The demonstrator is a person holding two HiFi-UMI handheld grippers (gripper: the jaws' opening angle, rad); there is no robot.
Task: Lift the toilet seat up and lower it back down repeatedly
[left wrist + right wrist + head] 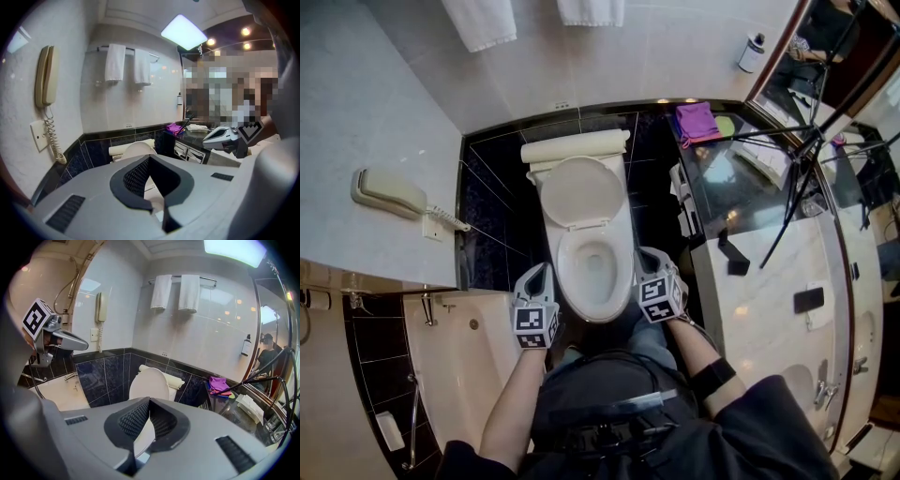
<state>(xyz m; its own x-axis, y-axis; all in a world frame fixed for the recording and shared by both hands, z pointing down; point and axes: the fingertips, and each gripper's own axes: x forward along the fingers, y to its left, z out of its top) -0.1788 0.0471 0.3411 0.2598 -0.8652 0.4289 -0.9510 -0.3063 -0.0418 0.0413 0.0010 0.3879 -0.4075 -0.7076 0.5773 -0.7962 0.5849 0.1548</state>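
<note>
Jaws together, empty: left gripper (542,274); right gripper (647,258) likewise.

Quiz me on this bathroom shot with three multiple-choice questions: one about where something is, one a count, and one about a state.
1. Where is the phone?
A. on the wall left of the toilet
B. on the counter
C. on the floor

2. How many white towels hang on the rail?
A. one
B. two
C. four

3. How does the toilet lid stand?
A. shut flat
B. raised
C. taken off

Answers:
1. A: the head view shows it mounted on the pale wall at the left.
2. B: two hang side by side above the toilet.
3. B: it leans back against the tank, leaving the bowl open.
</note>
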